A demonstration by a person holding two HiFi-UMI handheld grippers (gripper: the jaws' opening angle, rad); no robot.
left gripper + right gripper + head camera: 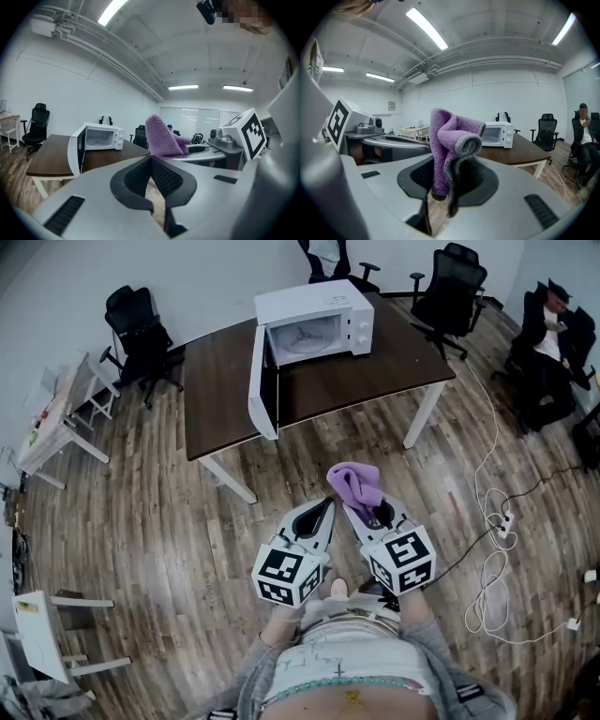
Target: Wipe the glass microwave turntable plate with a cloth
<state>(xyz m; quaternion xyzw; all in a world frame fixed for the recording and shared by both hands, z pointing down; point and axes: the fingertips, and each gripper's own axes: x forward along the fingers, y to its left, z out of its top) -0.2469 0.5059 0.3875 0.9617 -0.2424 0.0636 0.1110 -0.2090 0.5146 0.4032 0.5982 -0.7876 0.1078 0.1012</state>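
Wiping has not begun: the glass turntable plate (306,335) sits inside the open microwave (349,298) on the brown table (220,381), well apart from both grippers. The right gripper (368,512) is clamped on the purple cloth (353,484) and the left gripper (324,509) has its jaws together, empty; reaching the plate and wiping it remain

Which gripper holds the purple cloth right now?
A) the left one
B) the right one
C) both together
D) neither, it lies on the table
B: the purple cloth is pinched in the right gripper, while the left gripper is shut with nothing in it.
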